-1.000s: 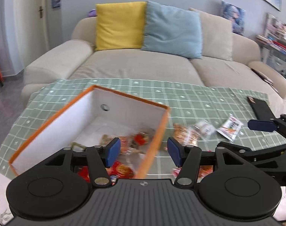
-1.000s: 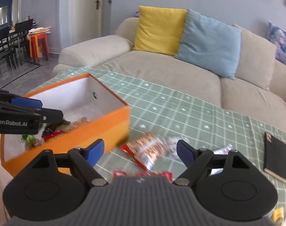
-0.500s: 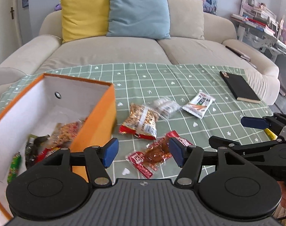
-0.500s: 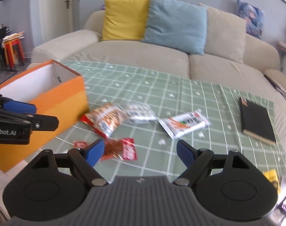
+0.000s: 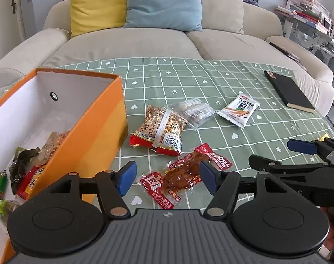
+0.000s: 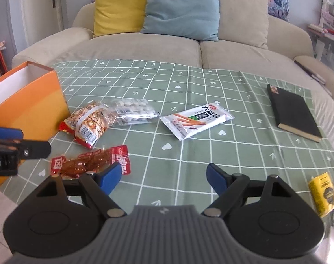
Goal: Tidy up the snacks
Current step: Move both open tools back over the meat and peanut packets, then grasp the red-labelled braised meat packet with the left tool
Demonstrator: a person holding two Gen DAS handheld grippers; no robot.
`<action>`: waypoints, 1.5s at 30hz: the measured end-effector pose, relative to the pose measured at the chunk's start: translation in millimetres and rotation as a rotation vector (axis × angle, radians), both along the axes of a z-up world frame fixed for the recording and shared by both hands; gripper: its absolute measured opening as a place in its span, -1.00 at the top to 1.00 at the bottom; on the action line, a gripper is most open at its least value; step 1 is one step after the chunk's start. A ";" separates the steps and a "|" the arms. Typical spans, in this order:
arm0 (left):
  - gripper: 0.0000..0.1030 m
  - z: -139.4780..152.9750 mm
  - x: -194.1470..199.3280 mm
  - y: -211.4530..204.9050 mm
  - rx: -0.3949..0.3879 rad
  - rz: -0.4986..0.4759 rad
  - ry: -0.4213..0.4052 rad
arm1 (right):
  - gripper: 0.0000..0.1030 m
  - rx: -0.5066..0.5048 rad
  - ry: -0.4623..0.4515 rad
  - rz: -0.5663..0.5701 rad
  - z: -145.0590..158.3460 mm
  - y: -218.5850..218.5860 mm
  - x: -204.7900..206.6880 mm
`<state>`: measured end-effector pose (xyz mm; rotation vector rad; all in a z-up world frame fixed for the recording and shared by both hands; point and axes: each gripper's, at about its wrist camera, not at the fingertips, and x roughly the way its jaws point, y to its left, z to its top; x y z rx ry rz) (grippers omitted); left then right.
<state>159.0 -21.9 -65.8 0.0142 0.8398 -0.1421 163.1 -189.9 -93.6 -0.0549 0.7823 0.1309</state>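
Observation:
An open orange box (image 5: 94, 140) with white inside stands at the left and holds several snack packets (image 5: 30, 165). On the green checked tablecloth lie a red meat snack packet (image 5: 184, 173), a peanut bag (image 5: 160, 127), a clear packet (image 5: 193, 110) and a white stick-snack packet (image 5: 238, 109). My left gripper (image 5: 167, 177) is open and empty, just above the red packet. My right gripper (image 6: 161, 177) is open and empty over bare cloth; the red packet (image 6: 89, 161) lies by its left finger, the white packet (image 6: 197, 118) further ahead.
A black notebook (image 6: 293, 113) lies at the table's right side. A small yellow packet (image 6: 323, 193) sits near the right front edge. A beige sofa (image 6: 167, 44) with yellow and blue cushions stands behind the table. Shelves with books are at the far right.
Both grippers have swung right, away from the orange box and toward the loose snacks. The left gripper now hangs over the red packet. Both stay open.

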 end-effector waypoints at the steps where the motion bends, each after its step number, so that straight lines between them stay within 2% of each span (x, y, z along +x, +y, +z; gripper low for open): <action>1: -0.49 -3.0 2.6 0.0 0.006 -0.003 0.005 | -0.59 0.009 -0.001 -0.002 -2.1 -0.4 2.3; 6: -0.49 -13.0 14.9 -3.2 0.018 -0.037 0.025 | -0.58 0.053 0.012 -0.007 -11.7 -0.4 11.1; 10: -0.49 -21.7 23.4 -12.4 0.015 -0.126 0.048 | -0.55 0.054 0.027 -0.006 -15.9 0.6 14.4; 19: -0.49 -47.9 35.5 -37.9 0.127 -0.309 0.102 | -0.43 0.028 0.088 -0.058 -22.6 -7.2 20.3; 22: -0.49 -57.4 39.4 -46.3 0.190 -0.333 0.119 | -0.43 0.057 0.110 -0.071 -24.5 -11.6 22.4; 28: -0.52 -60.5 48.3 -53.3 0.160 -0.324 0.119 | -0.43 0.054 0.110 -0.063 -25.6 -9.9 23.2; 29: -0.49 -60.7 49.2 -55.7 0.165 -0.321 0.112 | -0.43 0.062 0.107 -0.073 -25.4 -10.9 23.4; 33: 0.05 -59.7 47.4 -63.4 0.173 -0.330 0.091 | -0.43 0.074 0.112 -0.089 -26.3 -15.5 25.2; 35: 0.17 -59.3 46.0 -68.4 0.204 -0.334 0.080 | -0.43 0.071 0.116 -0.092 -27.2 -16.4 25.7; 37: 0.19 -58.6 42.8 -72.0 0.244 -0.329 0.074 | -0.43 0.069 0.120 -0.089 -27.5 -16.3 25.9; 38: 0.33 -57.6 41.4 -71.9 0.246 -0.325 0.072 | -0.43 0.070 0.120 -0.086 -27.3 -15.7 25.7; 43: 0.46 -45.5 32.8 -71.9 0.259 -0.314 0.052 | -0.43 0.081 0.102 -0.069 -23.5 -13.7 24.8; 45: 0.73 -40.2 29.9 -69.0 0.252 -0.299 0.046 | -0.43 0.087 0.094 -0.069 -22.2 -14.0 24.8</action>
